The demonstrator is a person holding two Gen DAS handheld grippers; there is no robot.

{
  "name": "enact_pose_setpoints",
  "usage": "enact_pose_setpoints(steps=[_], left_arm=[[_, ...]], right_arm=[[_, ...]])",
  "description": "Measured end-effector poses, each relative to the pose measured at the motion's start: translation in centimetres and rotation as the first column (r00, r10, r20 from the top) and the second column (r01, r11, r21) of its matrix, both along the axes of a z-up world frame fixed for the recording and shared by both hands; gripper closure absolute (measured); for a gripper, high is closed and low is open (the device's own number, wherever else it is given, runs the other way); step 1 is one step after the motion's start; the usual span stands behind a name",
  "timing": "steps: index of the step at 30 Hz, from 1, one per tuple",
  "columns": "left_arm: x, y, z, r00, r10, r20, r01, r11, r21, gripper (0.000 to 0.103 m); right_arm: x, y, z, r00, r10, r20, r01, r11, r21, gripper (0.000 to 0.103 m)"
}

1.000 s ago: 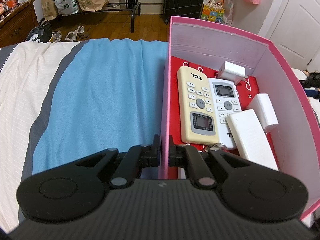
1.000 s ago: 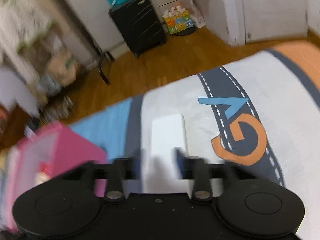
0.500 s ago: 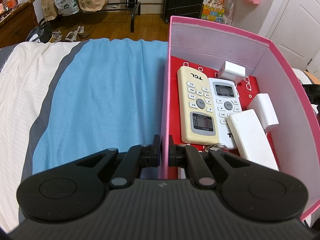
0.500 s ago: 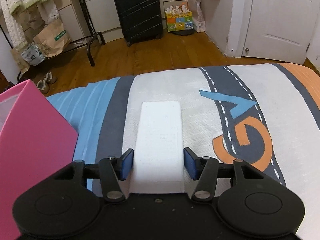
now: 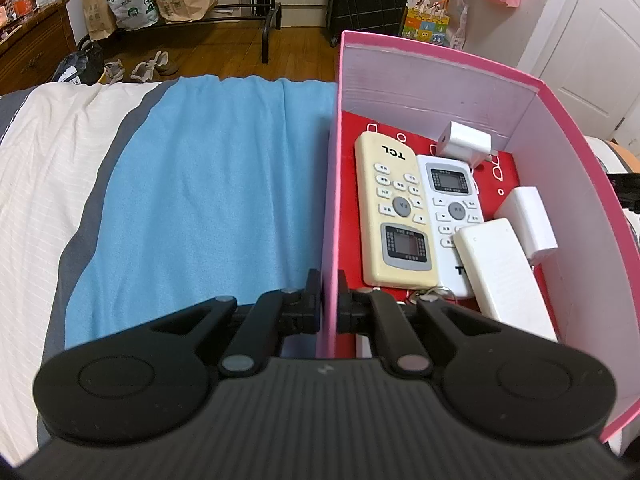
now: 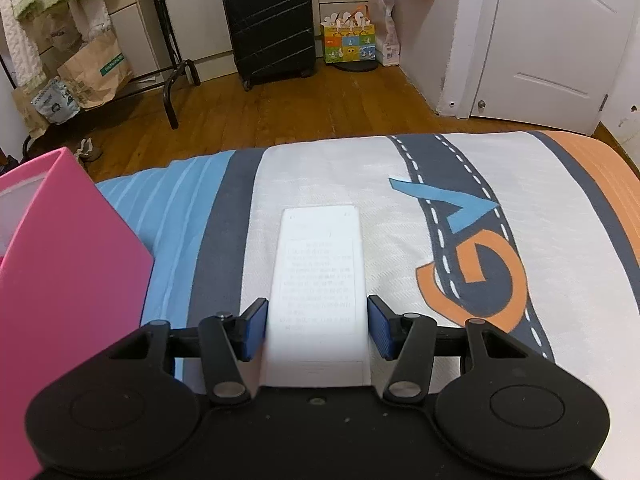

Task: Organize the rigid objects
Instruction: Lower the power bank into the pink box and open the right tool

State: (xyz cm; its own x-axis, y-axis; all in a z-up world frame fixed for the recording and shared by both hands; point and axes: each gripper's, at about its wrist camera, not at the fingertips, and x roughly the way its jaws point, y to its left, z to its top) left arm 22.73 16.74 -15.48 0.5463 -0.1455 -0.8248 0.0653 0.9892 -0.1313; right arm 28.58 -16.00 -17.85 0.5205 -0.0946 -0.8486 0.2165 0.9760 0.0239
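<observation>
I see a pink box (image 5: 568,184) with a red floor, holding a cream remote (image 5: 394,216) and a white remote (image 5: 452,208). The bedsheet (image 6: 460,208) is white with blue, grey and orange bands, dashed white lines.

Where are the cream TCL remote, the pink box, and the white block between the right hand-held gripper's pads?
cream TCL remote (image 5: 394,208), left wrist view, its middle keypad.
pink box (image 5: 440,92), left wrist view, inside of far wall.
white block (image 6: 318,276), right wrist view, its printed top face.
</observation>
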Motion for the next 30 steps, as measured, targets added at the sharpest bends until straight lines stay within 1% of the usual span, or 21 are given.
enact_pose_setpoints(steps=[5, 11, 15, 18, 20, 23, 24, 25, 28, 30], left_arm=[[0.0, 0.0, 0.0, 1.000, 0.000, 0.000, 0.000, 1.000, 0.001, 0.098], [0.0, 0.0, 0.0, 1.000, -0.001, 0.000, 0.001, 1.000, 0.002, 0.098], [-0.1, 0.1, 0.1, 1.000, 0.007, 0.002, -0.007, 1.000, -0.007, 0.098], [-0.2, 0.2, 0.1, 1.000, 0.006, 0.005, -0.006, 1.000, -0.008, 0.098], [-0.2, 0.2, 0.1, 1.000, 0.004, 0.005, -0.004, 1.000, -0.006, 0.098], [-0.2, 0.3, 0.2, 1.000, 0.007, 0.004, -0.007, 1.000, -0.011, 0.098], [-0.3, 0.3, 0.2, 1.000, 0.008, 0.004, -0.008, 1.000, -0.013, 0.098], [-0.3, 0.4, 0.2, 1.000, 0.009, 0.003, -0.009, 1.000, -0.014, 0.098], [-0.2, 0.4, 0.2, 1.000, 0.009, 0.002, -0.009, 1.000, -0.014, 0.098], [-0.2, 0.4, 0.2, 1.000, 0.009, 0.002, -0.009, 1.000, -0.015, 0.098]], right_arm=[[-1.0, -0.1, 1.5, 1.000, 0.002, 0.017, -0.002, 1.000, 0.011, 0.045], [-2.6, 0.1, 4.3, 0.998, 0.006, 0.070, -0.009, 0.999, 0.050, 0.045], [-4.0, 0.4, 6.4, 0.995, 0.011, 0.102, -0.021, 0.995, 0.098, 0.045], [-5.1, 1.1, 8.5, 0.987, 0.037, 0.154, -0.061, 0.986, 0.153, 0.045], [-5.8, 1.7, 10.2, 0.979, 0.062, 0.194, -0.103, 0.972, 0.209, 0.045], [-6.5, 3.0, 12.4, 0.958, 0.122, 0.258, -0.206, 0.922, 0.327, 0.045], [-6.6, 3.5, 12.9, 0.952, 0.145, 0.271, -0.241, 0.899, 0.366, 0.045], [-6.6, 4.3, 13.3, 0.943, 0.180, 0.281, -0.288, 0.864, 0.412, 0.045], [-6.6, 6.5, 13.4, 0.924, 0.250, 0.290, -0.368, 0.787, 0.496, 0.045], [-6.6, 8.4, 12.7, 0.919, 0.291, 0.267, -0.392, 0.755, 0.525, 0.045]])
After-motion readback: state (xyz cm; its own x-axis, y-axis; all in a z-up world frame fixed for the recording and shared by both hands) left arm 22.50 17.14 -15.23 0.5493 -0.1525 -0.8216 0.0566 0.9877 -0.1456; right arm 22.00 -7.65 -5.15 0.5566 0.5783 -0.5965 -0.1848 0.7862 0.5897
